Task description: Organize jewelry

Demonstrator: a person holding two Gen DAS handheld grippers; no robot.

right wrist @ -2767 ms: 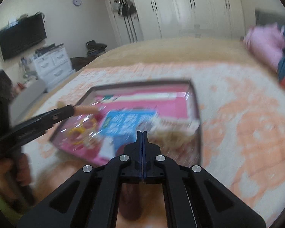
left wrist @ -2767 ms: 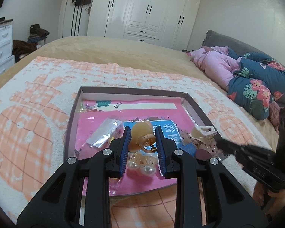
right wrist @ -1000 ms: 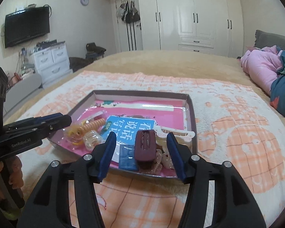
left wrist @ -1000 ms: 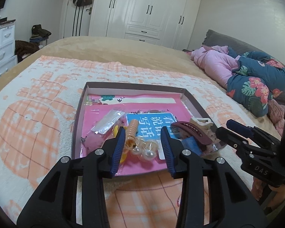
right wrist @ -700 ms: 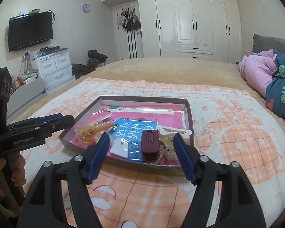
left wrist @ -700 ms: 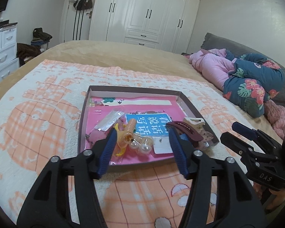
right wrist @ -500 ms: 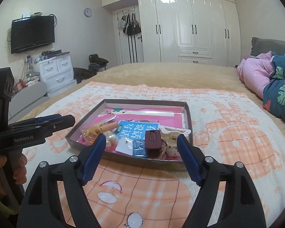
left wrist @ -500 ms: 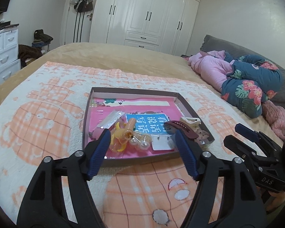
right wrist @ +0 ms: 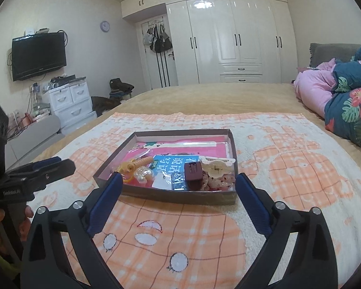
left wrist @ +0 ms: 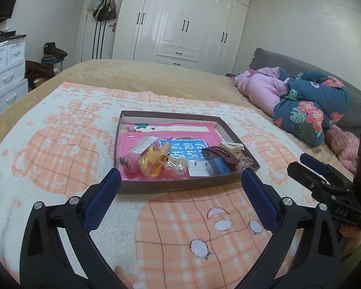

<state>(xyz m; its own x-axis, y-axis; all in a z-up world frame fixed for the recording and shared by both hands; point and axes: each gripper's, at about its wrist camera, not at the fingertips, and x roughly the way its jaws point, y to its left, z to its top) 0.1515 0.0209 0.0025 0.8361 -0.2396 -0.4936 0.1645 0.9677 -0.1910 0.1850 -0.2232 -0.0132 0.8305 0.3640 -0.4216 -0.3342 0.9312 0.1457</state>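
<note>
Pink lining covers the floor of the shallow cardboard tray (left wrist: pixel 180 185), which sits on an orange-and-white patterned blanket (left wrist: pixel 60 149) spread over the bed. All the jewelry and hair accessories lie inside the tray. At the near left are a yellow translucent clip (left wrist: pixel 151 162) and a pink fuzzy piece (left wrist: pixel 132 160), with pearl beads (left wrist: pixel 177 165) just beside the clip. A blue printed card (left wrist: pixel 187 145) lies at centre. At the right side are a dark maroon hair clip (left wrist: pixel 220 153), a cream claw clip (left wrist: pixel 233 147) and a small blue piece (left wrist: pixel 220 165).

Left gripper (left wrist: pixel 180 187): fingers spread wide and opening, nothing between them, held above the blanket short of the tray's near wall. Right gripper (right wrist: pixel 178 192): fingers likewise wide and opening, empty, also short of the tray. In each wrist view the opposite gripper appears at the frame edge, beside the tray and clear of it. A white wardrobe (right wrist: pixel 233 38) stands behind the bed.
</note>
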